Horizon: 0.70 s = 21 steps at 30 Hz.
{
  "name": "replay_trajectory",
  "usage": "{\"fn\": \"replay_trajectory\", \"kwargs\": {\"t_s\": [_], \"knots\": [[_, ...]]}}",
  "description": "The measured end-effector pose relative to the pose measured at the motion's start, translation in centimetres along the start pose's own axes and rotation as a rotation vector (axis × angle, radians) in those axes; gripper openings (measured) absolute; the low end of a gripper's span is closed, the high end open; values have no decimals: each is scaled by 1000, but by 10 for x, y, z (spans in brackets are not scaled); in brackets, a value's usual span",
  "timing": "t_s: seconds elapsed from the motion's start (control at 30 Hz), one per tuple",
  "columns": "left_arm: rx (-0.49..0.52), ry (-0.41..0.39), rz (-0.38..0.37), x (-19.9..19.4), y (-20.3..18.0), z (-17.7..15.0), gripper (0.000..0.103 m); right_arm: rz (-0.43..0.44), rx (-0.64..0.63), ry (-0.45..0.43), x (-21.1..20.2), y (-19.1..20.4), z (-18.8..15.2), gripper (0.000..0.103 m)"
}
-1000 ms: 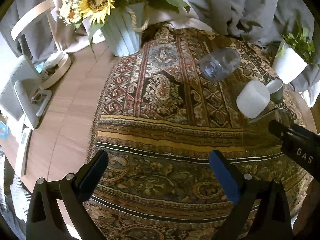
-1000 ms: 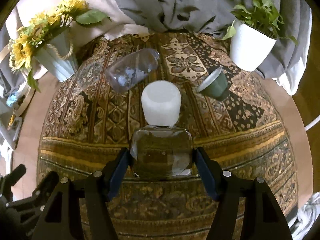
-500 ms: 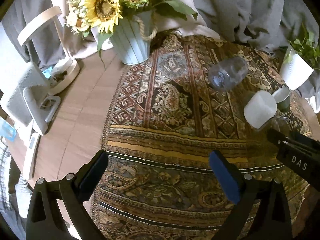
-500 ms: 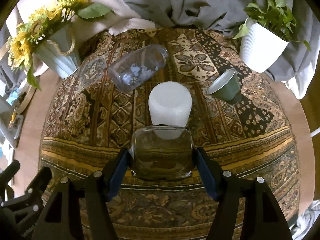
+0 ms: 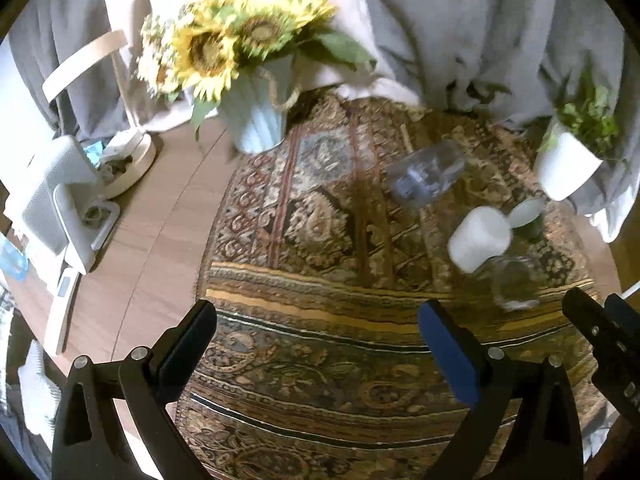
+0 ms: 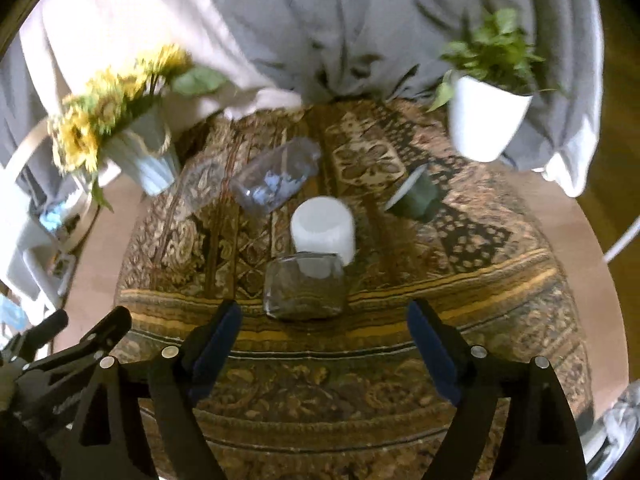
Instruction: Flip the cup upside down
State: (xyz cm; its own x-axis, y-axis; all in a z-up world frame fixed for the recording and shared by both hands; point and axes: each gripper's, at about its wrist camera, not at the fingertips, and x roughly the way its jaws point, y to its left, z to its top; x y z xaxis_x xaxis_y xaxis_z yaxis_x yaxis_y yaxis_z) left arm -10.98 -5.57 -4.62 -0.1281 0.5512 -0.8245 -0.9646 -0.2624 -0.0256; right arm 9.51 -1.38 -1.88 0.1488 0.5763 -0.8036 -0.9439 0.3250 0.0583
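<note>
standing on one rug (image 6: 480,280): one glass cup (image 6: 305,288), one white cup (image 6: 323,226); two tools (image 5: 316,320) (image 6: 324,320) wide, empty

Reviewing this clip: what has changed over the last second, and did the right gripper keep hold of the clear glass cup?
No. The right gripper has opened and drawn back, letting go of the clear glass cup, which now stands on the patterned cloth in front of the white cup. The left gripper stays open and empty. The lying jar, green cup and sunflower vase kept their places.
</note>
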Motion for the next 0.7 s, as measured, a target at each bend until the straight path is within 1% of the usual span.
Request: {"fn": "replay_trajectory", "kwargs": {"t_s": [0.17,0.23,0.37,0.5,0.7], "knots": [[52,-68,-12,-28,-18,3,103,-10,1,-71,-31,-9,1,87],[58,-91,-6,-37,-23,3,103,-12,-2,-90,-40,-12,0,87],[65,-124,2,-53,-30,0,103,-12,0,-98,-52,-21,-3,88],[59,-128,-1,-62,-34,-6,103,-9,5,-103,-61,-29,-7,88],[88,-153,20,-74,-46,-16,103,-10,-13,-102,-69,-37,-12,88]]}}
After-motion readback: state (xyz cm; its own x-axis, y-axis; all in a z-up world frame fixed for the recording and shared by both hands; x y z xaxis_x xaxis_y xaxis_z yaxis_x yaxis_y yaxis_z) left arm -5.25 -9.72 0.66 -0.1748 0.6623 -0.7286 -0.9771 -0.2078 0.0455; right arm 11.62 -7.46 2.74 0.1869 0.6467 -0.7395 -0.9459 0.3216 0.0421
